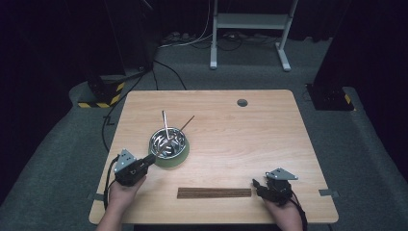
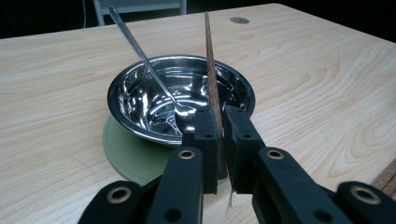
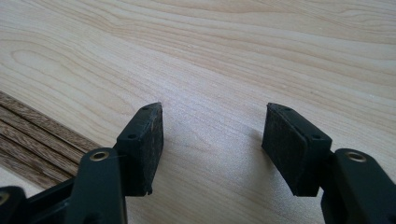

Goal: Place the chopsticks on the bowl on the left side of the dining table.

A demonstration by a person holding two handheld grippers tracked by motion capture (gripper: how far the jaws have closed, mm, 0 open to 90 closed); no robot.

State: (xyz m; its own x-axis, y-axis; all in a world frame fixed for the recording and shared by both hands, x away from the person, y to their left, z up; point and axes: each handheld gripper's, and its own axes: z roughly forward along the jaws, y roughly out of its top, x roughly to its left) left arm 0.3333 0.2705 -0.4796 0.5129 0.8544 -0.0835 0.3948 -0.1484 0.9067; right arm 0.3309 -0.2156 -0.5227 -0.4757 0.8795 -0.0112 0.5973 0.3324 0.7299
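Two fingers (image 2: pixel 205 140) of my left gripper (image 2: pixel 218 135) are clenched on one dark wooden chopstick (image 2: pixel 211 70), gripped near its low end; it slants over the rim of the steel bowl (image 2: pixel 182 100). The hold is thin and far from the tip, so I judge the stick could pivot or slip, or lever the bowl off its green coaster (image 2: pixel 128 154). A metal spoon (image 2: pixel 144 58) leaning in the bowl crowds the landing spot. My right gripper (image 3: pixel 212 140) rests released over bare desk (image 3: pixel 224 56), beside the wooden chopstick tray (image 1: pixel 214 193).
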